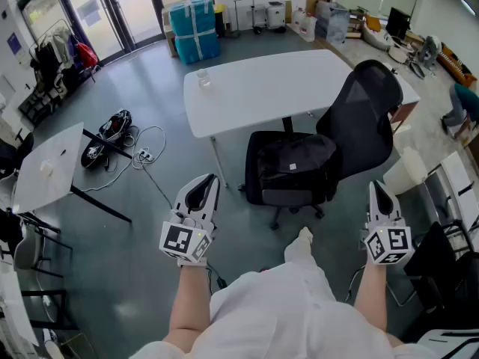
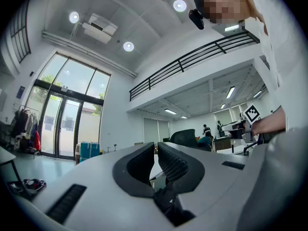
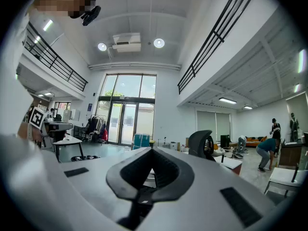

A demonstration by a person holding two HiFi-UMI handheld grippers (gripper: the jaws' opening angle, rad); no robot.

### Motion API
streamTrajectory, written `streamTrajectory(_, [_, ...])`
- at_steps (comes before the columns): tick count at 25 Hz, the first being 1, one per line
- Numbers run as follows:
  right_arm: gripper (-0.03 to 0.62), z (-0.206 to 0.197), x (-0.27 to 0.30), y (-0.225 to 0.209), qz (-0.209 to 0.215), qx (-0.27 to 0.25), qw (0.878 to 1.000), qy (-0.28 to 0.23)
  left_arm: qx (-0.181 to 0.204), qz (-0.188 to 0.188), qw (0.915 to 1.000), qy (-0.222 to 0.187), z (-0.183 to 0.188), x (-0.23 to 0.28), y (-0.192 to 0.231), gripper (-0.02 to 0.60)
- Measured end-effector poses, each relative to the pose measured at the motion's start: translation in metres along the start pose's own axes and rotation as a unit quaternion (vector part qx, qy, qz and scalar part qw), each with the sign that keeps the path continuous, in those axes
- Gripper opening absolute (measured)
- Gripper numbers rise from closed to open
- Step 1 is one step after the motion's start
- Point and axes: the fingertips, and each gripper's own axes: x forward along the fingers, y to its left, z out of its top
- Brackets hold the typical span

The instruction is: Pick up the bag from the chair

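Observation:
A black bag (image 1: 296, 163) lies on the seat of a black office chair (image 1: 367, 114) pushed up to a white table (image 1: 262, 88). Both grippers are held low in front of the chair, pointing forward and apart from the bag. My left gripper (image 1: 207, 183) (image 2: 156, 146) is to the chair's left with its jaws shut on nothing. My right gripper (image 1: 376, 188) (image 3: 152, 149) is to the chair's right, also shut and holding nothing. The chair's back (image 3: 199, 143) shows beyond the right jaws; the bag is hidden in both gripper views.
A clear cup (image 1: 203, 78) stands on the table's left end. Another white table (image 1: 52, 167) is at left, with black bags and cables (image 1: 112, 129) on the floor beside it. Blue boxes (image 1: 194, 30) stand at the back. A white chair (image 1: 408, 170) and a bent-over person (image 1: 464, 107) are at right.

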Motion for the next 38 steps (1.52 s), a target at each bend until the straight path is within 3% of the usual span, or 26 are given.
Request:
streamTrajectory(16, [0.017,-0.009,0.006,-0.009,0.003,0.003,1.000,0.010,-0.010,-0.013,0.9998,0.011,-0.011,0.018,-0.011,0.043])
streamTrajectory(30, [0.020,-0.022,0.052,-0.013,0.037,0.025,0.999,0.009,-0.033,-0.023,0.9986,0.033,-0.035,0.055,-0.009,0.044])
streamTrajectory(38, [0.021,-0.061,0.111,-0.003,0.108,0.031,0.993,0.036,-0.057,-0.046,0.9948,0.071,-0.080,0.113,-0.021,0.044])
